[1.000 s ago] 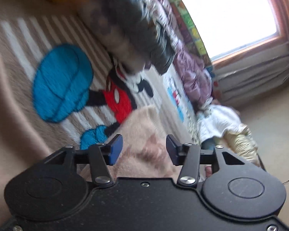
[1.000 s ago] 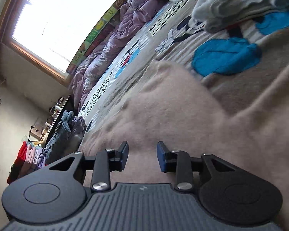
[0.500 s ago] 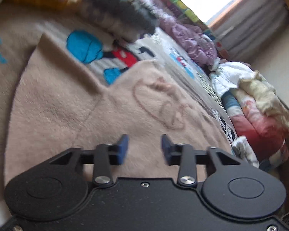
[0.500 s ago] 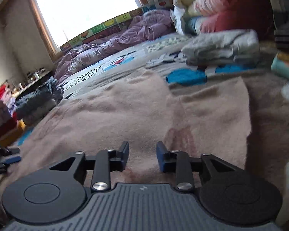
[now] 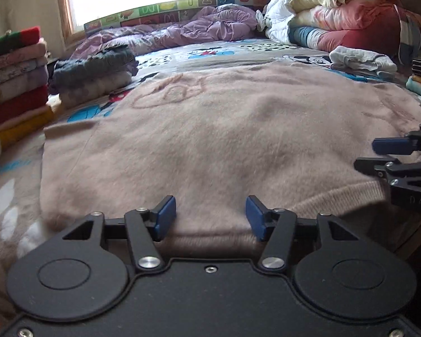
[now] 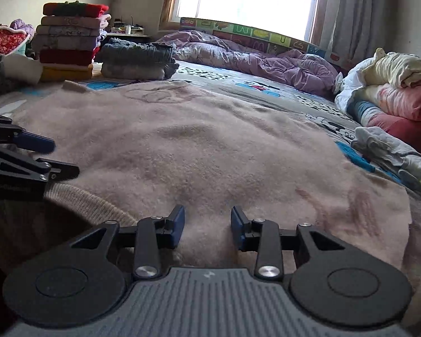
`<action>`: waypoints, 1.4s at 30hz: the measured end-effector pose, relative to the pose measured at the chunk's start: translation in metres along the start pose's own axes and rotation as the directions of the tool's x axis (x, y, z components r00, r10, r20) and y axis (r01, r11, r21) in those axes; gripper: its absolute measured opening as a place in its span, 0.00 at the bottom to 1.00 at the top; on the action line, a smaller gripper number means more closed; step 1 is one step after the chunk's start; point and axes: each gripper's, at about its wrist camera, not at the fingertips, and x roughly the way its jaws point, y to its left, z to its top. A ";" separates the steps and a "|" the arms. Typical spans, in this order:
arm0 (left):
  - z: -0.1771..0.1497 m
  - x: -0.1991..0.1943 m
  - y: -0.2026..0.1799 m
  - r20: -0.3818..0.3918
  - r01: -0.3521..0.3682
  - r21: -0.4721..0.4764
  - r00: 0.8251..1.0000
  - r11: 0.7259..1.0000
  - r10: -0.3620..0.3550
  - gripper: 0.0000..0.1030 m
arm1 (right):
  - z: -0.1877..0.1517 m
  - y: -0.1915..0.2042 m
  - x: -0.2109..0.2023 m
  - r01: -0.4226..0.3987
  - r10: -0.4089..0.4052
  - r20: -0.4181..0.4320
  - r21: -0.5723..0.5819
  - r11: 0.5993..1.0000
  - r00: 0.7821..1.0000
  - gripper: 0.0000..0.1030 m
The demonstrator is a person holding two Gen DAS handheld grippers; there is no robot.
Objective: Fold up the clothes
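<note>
A fuzzy pale pink sweater (image 5: pixel 224 129) (image 6: pixel 210 146) lies spread flat on the bed, its ribbed hem at the near edge. My left gripper (image 5: pixel 210 217) stands open at the hem, nothing between its blue pads. My right gripper (image 6: pixel 207 226) is open too, low over the sweater's near edge. Each gripper shows in the other's view: the right one (image 5: pixel 384 153) at the right side, the left one (image 6: pixel 56 157) at the left side, both level with the hem.
A tall stack of folded clothes (image 5: pixel 14 84) (image 6: pixel 67 45) stands at the left, with a folded grey pile (image 5: pixel 95 73) (image 6: pixel 137 59) beside it. A purple duvet (image 6: pixel 252 59) lies under the window. Rolled bedding (image 5: pixel 350 25) and a small white garment (image 5: pixel 362 59) sit at the right.
Both cameras have swung from tilted views to level ones facing the window. The sweater now lies spread out flat, with both grippers drawn back to its near hem. The left gripper's jaws stand wider.
</note>
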 end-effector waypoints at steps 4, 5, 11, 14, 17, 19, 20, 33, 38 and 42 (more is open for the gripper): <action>0.014 -0.017 0.036 0.086 -0.036 -0.138 0.995 0.990 0.048 0.54 | -0.002 -0.007 -0.015 0.000 -0.001 0.008 0.039 0.999 1.000 0.38; 0.016 -0.011 0.050 0.050 -0.062 -0.182 0.996 0.981 0.072 0.54 | -0.003 -0.009 -0.017 -0.004 0.003 0.011 0.056 0.998 1.000 0.38; 0.017 -0.001 0.102 -0.003 -0.013 -0.428 1.000 0.904 0.013 0.58 | -0.018 -0.054 -0.027 0.004 0.009 -0.036 0.352 0.936 0.999 0.41; 0.026 -0.010 0.103 0.066 0.023 -0.463 0.998 0.886 0.009 0.69 | -0.028 -0.085 -0.044 0.034 -0.047 0.011 0.521 0.853 0.999 0.41; 0.031 -0.009 0.100 0.082 0.066 -0.486 0.996 0.872 -0.030 0.79 | -0.049 -0.119 -0.054 0.092 -0.137 0.009 0.695 0.713 0.990 0.47; 0.033 -0.008 0.097 0.087 0.089 -0.500 0.995 0.861 -0.052 0.82 | -0.065 -0.140 -0.054 0.121 -0.164 -0.026 0.786 0.607 0.986 0.49; 0.034 -0.006 0.096 0.093 0.105 -0.504 0.993 0.857 -0.067 0.82 | -0.071 -0.148 -0.053 0.122 -0.162 -0.036 0.818 0.562 0.986 0.49; 0.041 0.017 0.055 0.125 0.249 -0.496 0.968 0.832 -0.216 0.81 | -0.130 -0.178 -0.032 -0.173 -0.016 0.181 0.962 0.209 0.983 0.47; 0.048 0.027 0.026 0.118 0.297 -0.437 0.955 0.849 -0.273 0.81 | -0.133 -0.181 -0.026 -0.233 0.010 0.235 0.956 0.179 0.972 0.46; 0.057 0.032 0.003 0.122 0.354 -0.397 0.935 0.847 -0.333 0.81 | -0.135 -0.183 -0.021 -0.279 0.029 0.278 0.948 0.153 0.960 0.46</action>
